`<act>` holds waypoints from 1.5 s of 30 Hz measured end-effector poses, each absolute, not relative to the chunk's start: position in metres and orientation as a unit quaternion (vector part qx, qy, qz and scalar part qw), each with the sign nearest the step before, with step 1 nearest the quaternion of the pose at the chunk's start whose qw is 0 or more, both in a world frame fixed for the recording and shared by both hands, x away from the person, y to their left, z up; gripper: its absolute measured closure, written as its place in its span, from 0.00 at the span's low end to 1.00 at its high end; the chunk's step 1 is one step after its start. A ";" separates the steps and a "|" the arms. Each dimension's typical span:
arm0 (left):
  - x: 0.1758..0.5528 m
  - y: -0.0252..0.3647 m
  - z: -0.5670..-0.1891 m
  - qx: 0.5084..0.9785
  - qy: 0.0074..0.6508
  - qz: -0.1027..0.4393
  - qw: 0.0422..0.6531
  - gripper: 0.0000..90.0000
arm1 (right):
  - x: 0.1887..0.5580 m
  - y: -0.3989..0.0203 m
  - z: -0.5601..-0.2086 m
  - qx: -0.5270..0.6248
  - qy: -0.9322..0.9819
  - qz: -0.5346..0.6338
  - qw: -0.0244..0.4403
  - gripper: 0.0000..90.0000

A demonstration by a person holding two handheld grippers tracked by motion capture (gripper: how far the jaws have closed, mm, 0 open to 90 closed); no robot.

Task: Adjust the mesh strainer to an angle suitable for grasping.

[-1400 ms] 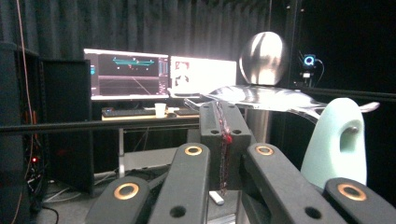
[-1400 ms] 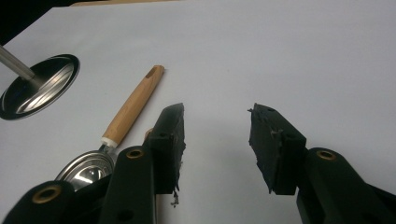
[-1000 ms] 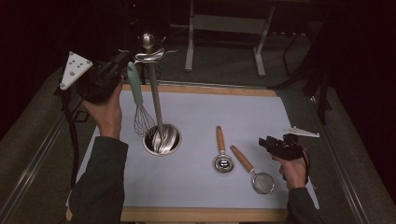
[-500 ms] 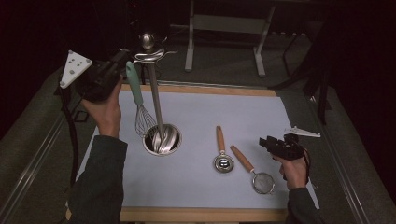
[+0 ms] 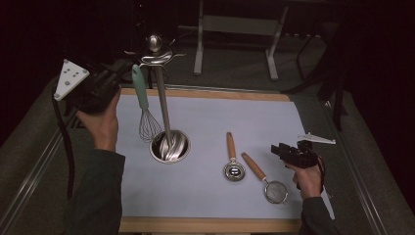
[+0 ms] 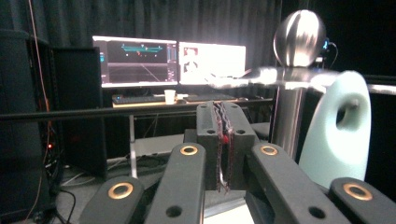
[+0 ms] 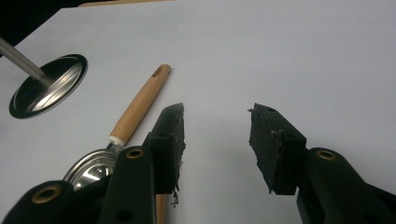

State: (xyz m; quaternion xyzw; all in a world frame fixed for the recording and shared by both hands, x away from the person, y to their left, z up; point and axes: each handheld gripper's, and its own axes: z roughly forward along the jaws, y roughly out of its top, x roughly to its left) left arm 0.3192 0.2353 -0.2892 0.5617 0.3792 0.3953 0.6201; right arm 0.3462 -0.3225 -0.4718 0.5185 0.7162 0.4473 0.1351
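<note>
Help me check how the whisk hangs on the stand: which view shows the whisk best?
The high view: the whole whisk shows, its mint handle up by the stand's hooks and its wires down near the round base. The left gripper view gives just the handle's looped end close up; the right gripper view gives the stand's base.

No legible text, label or number on anything in view.
</note>
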 end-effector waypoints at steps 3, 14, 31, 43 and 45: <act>0.317 0.236 -0.293 0.565 0.380 0.395 0.617 0.96 | 0.346 -0.322 -0.471 0.518 0.715 0.450 0.134 0.60; 0.308 0.240 -0.329 0.586 0.392 0.388 0.594 0.94 | 0.345 -0.324 -0.469 0.517 0.715 0.450 0.135 0.60; 0.301 0.248 -0.393 0.604 0.432 0.359 0.566 0.91 | 0.344 -0.319 -0.468 0.505 0.730 0.441 0.136 0.60; 0.290 0.251 -0.446 0.605 0.465 0.332 0.555 0.91 | 0.343 -0.317 -0.468 0.497 0.739 0.433 0.139 0.61; 0.289 0.252 -0.456 0.608 0.470 0.328 0.549 0.91 | 0.343 -0.316 -0.468 0.495 0.742 0.430 0.139 0.61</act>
